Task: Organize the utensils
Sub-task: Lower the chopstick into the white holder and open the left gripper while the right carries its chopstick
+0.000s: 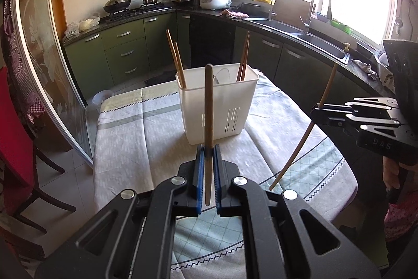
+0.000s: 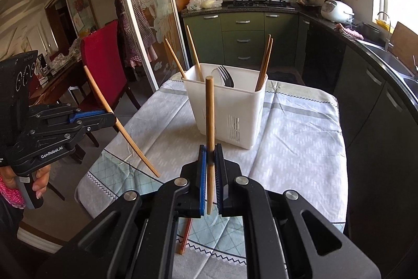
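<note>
Holding one chopstick each: left gripper is pinched on a darker chopstick, near upright at frame centre; right gripper is clamped on a lighter chopstick, also near upright. Both hover over the tablecloth, short of the white utensil caddy sitting mid-frame. Caddy already carries chopstick pairs at both ends plus a fork in the middle. Another chopstick lies on the cloth at lower centre of the right view. Risks, my read: thin round sticks can pivot in the pads on descent, tips may catch the rim or the fork, and a side knock could tip the light caddy.
</note>
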### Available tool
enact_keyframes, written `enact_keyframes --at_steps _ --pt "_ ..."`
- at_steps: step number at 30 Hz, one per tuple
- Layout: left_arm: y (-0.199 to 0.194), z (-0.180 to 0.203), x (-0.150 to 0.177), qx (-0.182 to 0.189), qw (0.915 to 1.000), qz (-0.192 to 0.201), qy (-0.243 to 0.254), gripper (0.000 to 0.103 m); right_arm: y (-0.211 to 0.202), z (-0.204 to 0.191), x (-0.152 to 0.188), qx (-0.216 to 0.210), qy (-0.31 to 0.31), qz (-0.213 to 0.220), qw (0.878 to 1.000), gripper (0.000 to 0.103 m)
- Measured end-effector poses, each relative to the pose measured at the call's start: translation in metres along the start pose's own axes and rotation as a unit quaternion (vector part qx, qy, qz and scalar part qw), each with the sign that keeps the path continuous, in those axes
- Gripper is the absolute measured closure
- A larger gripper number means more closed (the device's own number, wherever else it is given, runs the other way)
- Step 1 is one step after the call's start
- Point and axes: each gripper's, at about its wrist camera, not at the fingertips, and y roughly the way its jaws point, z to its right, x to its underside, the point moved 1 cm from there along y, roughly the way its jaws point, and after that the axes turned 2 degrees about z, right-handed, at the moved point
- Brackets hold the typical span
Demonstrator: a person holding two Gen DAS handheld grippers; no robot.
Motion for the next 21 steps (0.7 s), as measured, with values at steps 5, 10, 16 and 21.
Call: enact_keyframes --at_steps 5,10,16,21 --pt "-0.005 -0.001 -0.040 0.015 0.9997 0.016 -0.011 0.096 -0.008 0.000 -0.005 -0.001 -0.004 0.005 1.000 0.096" --pt "-0.013 -0.007 -0.092 0.022 0.9984 0.045 -0.028 0.096 -0.012 0.004 -0.009 0.006 -0.003 0.005 1.000 0.096" --pt "-0.007 -0.012 -0.145 -0.004 0.9965 0.073 -0.041 0.096 -0.011 0.009 -0.011 0.007 -0.001 0.003 1.000 0.096" --pt "0.021 -0.018 -0.165 -0.023 0.9951 0.078 -0.056 0.096 -0.015 0.012 -0.014 0.007 0.001 0.010 1.000 0.096"
